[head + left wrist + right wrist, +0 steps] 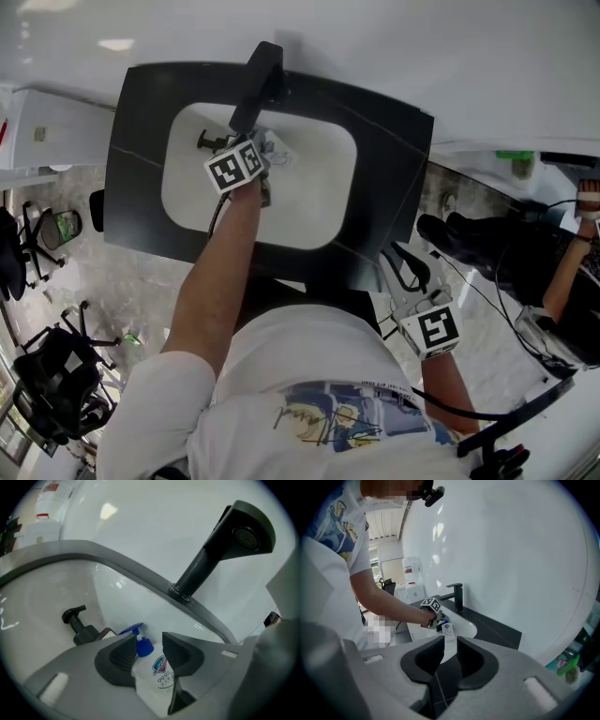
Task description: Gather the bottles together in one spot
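A clear bottle [157, 677] with a blue pump and a printed label lies between the jaws of my left gripper [149, 639], pump end pointing away. Its sides meet both pads. The left gripper [265, 155] is down inside the white sink basin [319, 197], just in front of the black faucet [255, 84]. A black pump bottle [82, 627] lies in the basin just left of it, also seen in the head view [208, 141]. My right gripper [405, 262] hovers at the counter's near right corner. Its jaws [450, 641] stand slightly apart with nothing between them. The right gripper view shows the clear bottle [447, 630] under the left gripper.
The basin is set in a black countertop [141, 169] against a white wall. The faucet [220, 550] overhangs the basin's far rim. A green object [516, 164] stands on a ledge at the right. Office chairs [56, 375] are on the floor at the left.
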`<state>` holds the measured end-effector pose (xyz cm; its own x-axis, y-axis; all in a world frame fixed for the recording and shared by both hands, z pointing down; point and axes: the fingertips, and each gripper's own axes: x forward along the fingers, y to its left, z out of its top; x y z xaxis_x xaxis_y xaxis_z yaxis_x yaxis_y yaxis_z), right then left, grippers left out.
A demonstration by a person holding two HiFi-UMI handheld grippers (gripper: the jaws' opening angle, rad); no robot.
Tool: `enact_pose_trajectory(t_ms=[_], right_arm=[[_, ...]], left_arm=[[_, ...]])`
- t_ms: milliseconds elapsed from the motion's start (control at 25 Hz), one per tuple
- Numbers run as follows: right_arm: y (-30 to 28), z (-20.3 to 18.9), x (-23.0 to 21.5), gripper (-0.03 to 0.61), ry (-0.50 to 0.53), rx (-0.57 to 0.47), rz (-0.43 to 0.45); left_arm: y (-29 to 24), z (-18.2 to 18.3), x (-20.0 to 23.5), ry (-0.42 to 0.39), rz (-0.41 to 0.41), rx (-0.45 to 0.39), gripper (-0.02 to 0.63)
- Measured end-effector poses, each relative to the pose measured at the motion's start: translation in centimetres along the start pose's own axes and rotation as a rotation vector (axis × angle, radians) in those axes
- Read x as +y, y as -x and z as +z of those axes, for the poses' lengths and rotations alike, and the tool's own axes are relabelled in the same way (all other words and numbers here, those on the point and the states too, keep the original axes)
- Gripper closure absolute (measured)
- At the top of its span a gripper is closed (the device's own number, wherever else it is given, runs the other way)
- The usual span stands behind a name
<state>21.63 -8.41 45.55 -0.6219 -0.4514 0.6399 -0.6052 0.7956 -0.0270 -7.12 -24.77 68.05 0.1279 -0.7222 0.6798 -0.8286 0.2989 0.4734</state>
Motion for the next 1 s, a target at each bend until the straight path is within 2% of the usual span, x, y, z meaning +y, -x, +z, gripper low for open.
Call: enact_pose_trajectory(t_ms=[240, 360, 520, 680, 1000], right_arm=[[0.0, -0.1, 0.4, 0.497, -0.017, 0.006, 0.009], [0.1, -0.3, 0.5, 0.497, -0.027, 0.008, 0.013], [0.1, -0.9, 0.2, 0.497, -0.045, 0.01, 0.007], [0.0, -0.1, 0.2, 0.497, -0.042, -0.006, 0.006], [-1.4, 0.7, 1.8, 0.497, -0.04, -0.007, 0.027]], left_arm=[[-0.8, -0.1, 1.0, 0.069, -0.006, 0.015, 0.436], [-1.4, -0.2, 0.6, 0.095, -0.031, 0.029, 0.464], [-1.5, -1.0, -0.6, 0.071, -0.06, 0.061, 0.444], [0.1, -2.1, -1.0, 0.027, -0.065, 0.059, 0.425], [3.3, 0.0, 3.2, 0.05, 0.0, -0.014, 0.427]])
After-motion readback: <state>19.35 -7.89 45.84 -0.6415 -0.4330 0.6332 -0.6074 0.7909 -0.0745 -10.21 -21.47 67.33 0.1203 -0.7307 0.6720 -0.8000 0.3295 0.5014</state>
